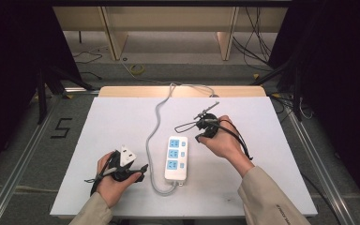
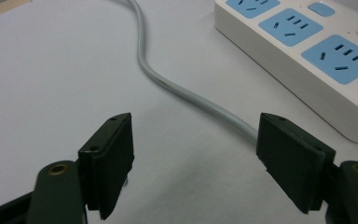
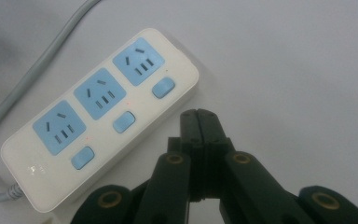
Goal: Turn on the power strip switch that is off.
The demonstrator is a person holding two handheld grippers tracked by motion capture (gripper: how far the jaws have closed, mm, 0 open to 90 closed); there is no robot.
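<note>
White tabletop, dark surroundings.

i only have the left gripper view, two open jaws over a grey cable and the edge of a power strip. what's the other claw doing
Observer: The right claw is shut on nothing, its jaws pressed together just beside the power strip's switch side.
Operator: how many sockets on that strip, i see bits of three
Observer: Three blue sockets, each with its own blue switch, seen in full in the right gripper view.
Operator: where does the cable go
Observer: In the high view the grey cable leaves the strip's near end, loops up its left side and runs off the far edge of the white table.
Operator: and where's my claw on the table
Observer: The left claw sits near the front edge, left of the strip.
</note>
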